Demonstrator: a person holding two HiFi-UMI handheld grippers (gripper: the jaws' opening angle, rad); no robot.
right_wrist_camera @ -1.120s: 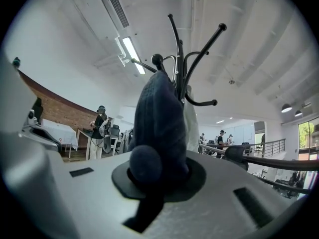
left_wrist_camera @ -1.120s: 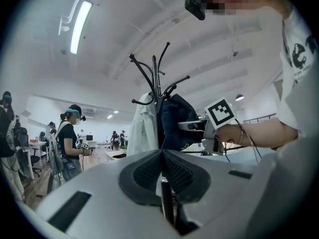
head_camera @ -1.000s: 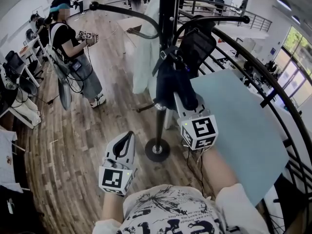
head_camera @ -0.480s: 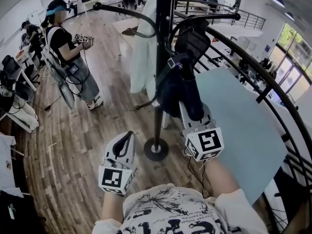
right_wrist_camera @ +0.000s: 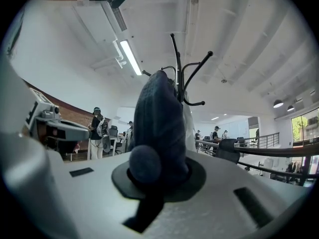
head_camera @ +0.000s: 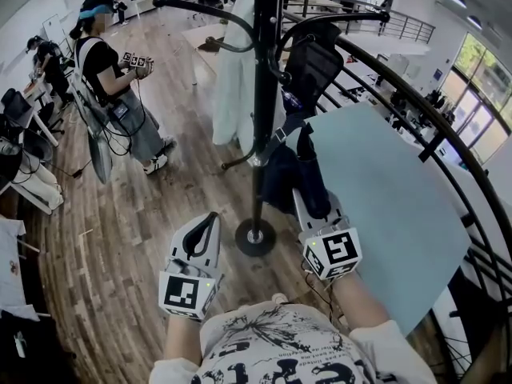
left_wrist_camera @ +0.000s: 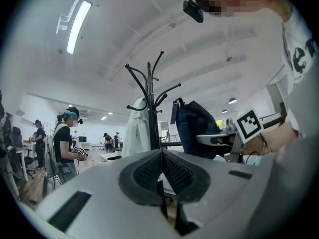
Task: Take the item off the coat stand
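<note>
A black coat stand (head_camera: 262, 94) rises from a round base on the wooden floor. From its right hook hangs a dark navy bag (head_camera: 310, 70); a white garment (head_camera: 236, 78) hangs on the far side. My right gripper (head_camera: 310, 201) is shut on the bag's lower fabric, which bulges between the pads in the right gripper view (right_wrist_camera: 159, 128). My left gripper (head_camera: 210, 221) is low, left of the stand's base, shut on nothing. In the left gripper view (left_wrist_camera: 161, 168) the stand (left_wrist_camera: 150, 113) and the bag (left_wrist_camera: 194, 128) stand ahead of it.
A person (head_camera: 120, 86) holding grippers stands at the left on the wooden floor. A curved black railing (head_camera: 416, 110) runs along the right, over a pale blue panel (head_camera: 384, 206). Desks and chairs (head_camera: 28, 134) line the far left.
My right gripper has drawn back and down toward me with the bag's lower part still clamped. The left gripper has barely moved.
</note>
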